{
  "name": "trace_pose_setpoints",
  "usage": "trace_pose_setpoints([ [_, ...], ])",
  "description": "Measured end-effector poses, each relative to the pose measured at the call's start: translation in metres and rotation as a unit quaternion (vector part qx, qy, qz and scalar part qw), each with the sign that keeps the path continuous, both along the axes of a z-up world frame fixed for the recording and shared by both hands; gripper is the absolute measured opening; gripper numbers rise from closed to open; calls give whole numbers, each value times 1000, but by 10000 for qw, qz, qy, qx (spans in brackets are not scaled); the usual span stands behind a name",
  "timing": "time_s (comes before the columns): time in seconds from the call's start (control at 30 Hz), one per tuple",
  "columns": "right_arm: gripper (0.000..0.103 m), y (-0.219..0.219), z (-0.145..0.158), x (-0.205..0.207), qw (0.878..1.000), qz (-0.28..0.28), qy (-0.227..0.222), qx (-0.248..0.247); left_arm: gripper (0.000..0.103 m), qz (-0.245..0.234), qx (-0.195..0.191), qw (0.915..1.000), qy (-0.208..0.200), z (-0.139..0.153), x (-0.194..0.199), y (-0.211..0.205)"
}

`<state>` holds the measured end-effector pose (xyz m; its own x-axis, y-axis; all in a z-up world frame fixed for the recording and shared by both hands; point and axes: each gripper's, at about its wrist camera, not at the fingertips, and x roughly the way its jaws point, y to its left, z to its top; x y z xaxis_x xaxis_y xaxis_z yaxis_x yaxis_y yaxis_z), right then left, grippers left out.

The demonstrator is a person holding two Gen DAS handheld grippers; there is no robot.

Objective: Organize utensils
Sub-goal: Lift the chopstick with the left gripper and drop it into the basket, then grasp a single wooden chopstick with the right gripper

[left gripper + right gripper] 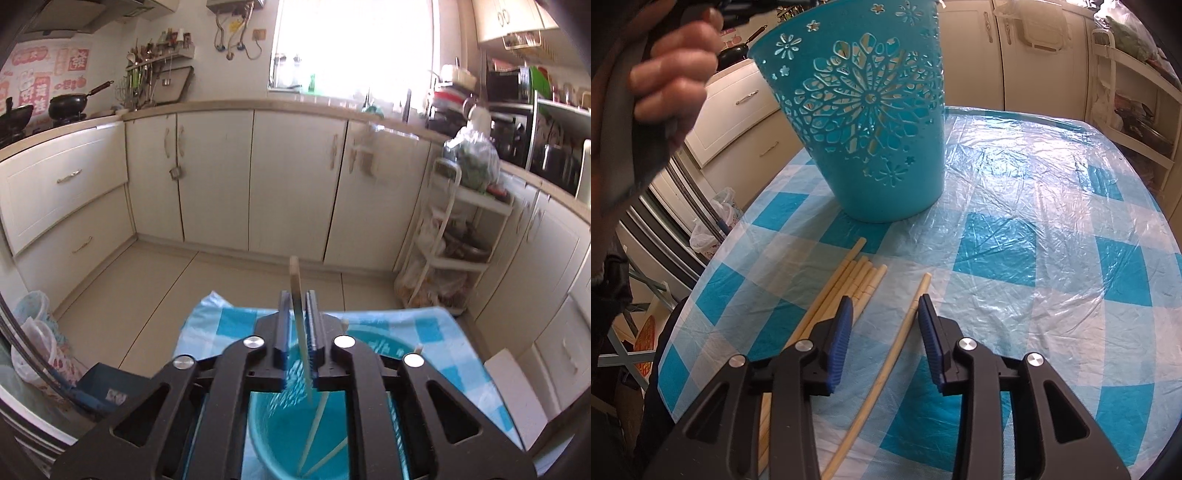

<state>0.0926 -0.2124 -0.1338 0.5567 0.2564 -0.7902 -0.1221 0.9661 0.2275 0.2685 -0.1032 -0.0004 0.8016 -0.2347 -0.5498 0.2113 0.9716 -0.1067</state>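
Checked blue tablecloth [997,258], kitchen cabinets behind. Left gripper [297,306] over the teal basket [266,435], jaws slightly parted around a chopstick [295,280]: release straight down. Right gripper [884,306] open astride a lone chopstick [905,332] on the cloth: centre before closing.

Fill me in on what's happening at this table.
A person is sorting chopsticks into a blue cut-out bucket on a checked tablecloth. The left gripper hangs over the bucket's mouth with one chopstick between its narrowly parted jaws, apparently about to drop in; a few chopsticks already lie inside. The right gripper hovers open above the table, straddling a single chopstick, with a bundle of chopsticks lying just to its left, still to be picked up.
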Motion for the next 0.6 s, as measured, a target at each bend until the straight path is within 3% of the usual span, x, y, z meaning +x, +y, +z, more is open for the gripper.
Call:
trace_pose_setpoints([
  [0.03,37,0,0,0,10000,1,0,2,22,4,51,10000,2,-3,-5,1],
  [0.1,37,0,0,0,10000,0,1,5,51,90,151,9998,-84,-5,-20,10],
  [0.3,37,-2,1,-3,9998,-188,0,-91,86,591,150,9973,-415,-8,-77,60],
  [0.4,34,-3,1,-6,9993,-342,21,-147,88,758,161,9969,-122,-35,-95,84],
  [0.53,24,7,2,-6,9964,-450,8,-714,88,701,219,9936,855,-96,-94,99],
  [0.6,20,14,1,-6,9943,-391,-2,-997,88,604,203,9916,1123,-117,-96,99],
])
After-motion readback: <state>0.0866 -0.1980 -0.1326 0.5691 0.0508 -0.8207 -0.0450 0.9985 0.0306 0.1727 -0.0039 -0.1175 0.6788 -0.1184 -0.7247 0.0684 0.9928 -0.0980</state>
